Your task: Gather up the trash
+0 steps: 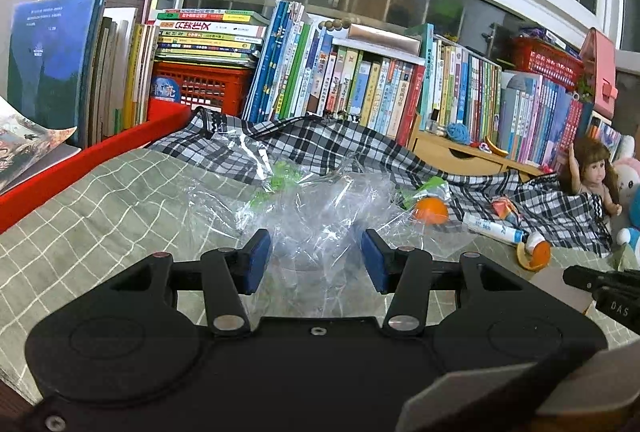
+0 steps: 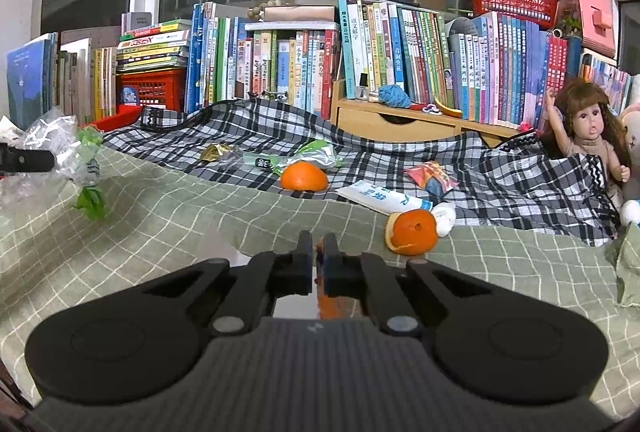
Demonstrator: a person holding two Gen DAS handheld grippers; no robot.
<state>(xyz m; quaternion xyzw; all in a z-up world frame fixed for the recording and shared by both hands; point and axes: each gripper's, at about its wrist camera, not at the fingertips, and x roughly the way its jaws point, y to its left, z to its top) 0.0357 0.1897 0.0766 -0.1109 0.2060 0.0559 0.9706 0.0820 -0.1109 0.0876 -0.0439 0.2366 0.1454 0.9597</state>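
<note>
Left gripper (image 1: 316,256): fingers spread wide, blue pads (image 1: 256,256) apart, clear plastic bag (image 1: 320,216) between and ahead of them; contact with the bag cannot be told.
Right gripper (image 2: 316,262): fingers pressed nearly together on a small orange scrap (image 2: 326,302), seen in the narrow gap and just below it.
Bag: crumpled, transparent, lying on the green checked sheet (image 1: 100,199); green wrapper bits (image 1: 284,171) show through or behind it.
Trash on bed: one orange peel (image 2: 303,175) dome-up on the black plaid cloth (image 2: 500,183); a second peel (image 2: 412,232) on the green sheet, touching a white tube (image 2: 384,197) at its cap end; a red-orange wrapper (image 2: 432,175) just behind the tube; a green-white wrapper (image 2: 316,153) behind the first peel; a gold foil scrap (image 2: 214,151) further left.
Only in left view: the spread pads and the bag up close; the tip of the other gripper at the right edge.
Only in right view: the gold scrap, the wrappers in plain sight, the bag from the side at far left with a green wrapper hanging under it.
Background: books (image 2: 280,63) in rows, red basket (image 2: 152,87), wooden drawer box (image 2: 396,119), doll (image 2: 592,135) at right.
</note>
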